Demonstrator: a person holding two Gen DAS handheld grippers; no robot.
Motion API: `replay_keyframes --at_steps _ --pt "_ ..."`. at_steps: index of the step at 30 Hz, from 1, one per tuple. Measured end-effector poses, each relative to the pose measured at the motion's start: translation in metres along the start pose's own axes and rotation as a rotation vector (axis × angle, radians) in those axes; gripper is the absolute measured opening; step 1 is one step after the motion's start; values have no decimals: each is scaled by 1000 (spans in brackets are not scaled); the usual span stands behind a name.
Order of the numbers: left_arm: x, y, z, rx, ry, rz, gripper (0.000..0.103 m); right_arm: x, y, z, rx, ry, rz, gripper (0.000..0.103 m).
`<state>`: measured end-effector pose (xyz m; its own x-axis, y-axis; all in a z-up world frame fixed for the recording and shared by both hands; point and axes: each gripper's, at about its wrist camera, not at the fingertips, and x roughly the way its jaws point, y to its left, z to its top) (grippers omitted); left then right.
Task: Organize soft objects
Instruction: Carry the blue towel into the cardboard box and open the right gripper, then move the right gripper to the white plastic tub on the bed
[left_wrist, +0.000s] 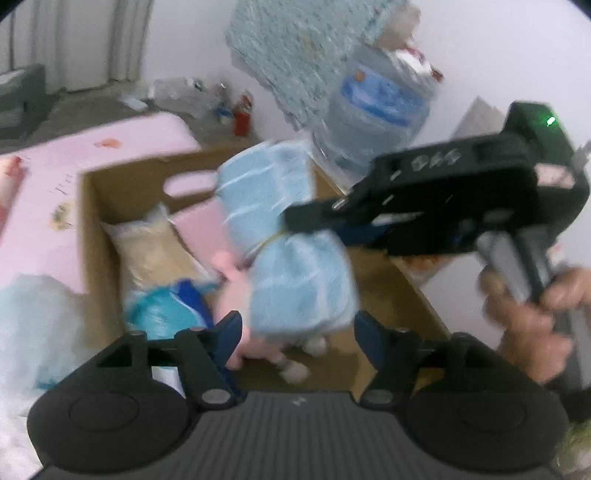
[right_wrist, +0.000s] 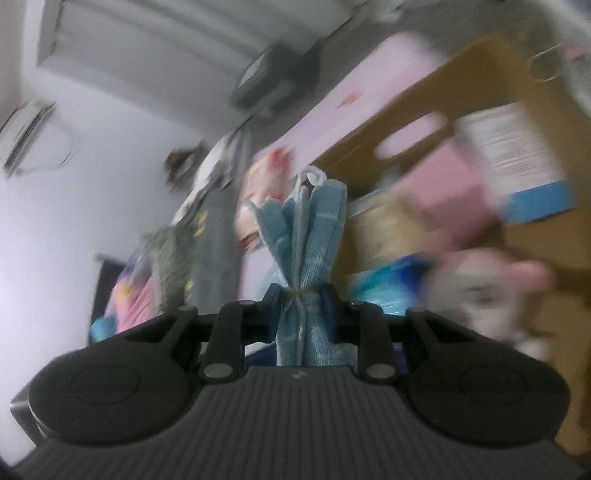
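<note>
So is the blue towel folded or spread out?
Folded: the blue towel is bunched into a bundle, a rubber band cinching its middle, where the right gripper clamps it.

A large water bottle (left_wrist: 373, 110) stands by the white wall, an air conditioner (right_wrist: 26, 136) mounted high.

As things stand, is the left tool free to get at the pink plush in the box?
Probably not straight away: the left tool is open, but the blue towel bundle held by the right tool hangs over the pink plush.
</note>
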<state>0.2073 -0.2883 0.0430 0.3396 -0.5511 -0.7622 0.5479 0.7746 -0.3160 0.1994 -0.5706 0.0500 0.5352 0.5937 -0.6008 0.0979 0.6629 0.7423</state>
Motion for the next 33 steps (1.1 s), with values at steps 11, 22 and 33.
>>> replay_keyframes --at_steps 11,22,33 --pt "-3 33 -23 -92 17 101 68 -27 -71 5 -80 5 -252 26" --pt "-76 69 -57 -148 -110 154 75 -47 -45 -18 -173 -125 -300 52" --pt "-154 106 -152 -185 -276 378 83 -52 -2 -100 -157 -246 24 69"
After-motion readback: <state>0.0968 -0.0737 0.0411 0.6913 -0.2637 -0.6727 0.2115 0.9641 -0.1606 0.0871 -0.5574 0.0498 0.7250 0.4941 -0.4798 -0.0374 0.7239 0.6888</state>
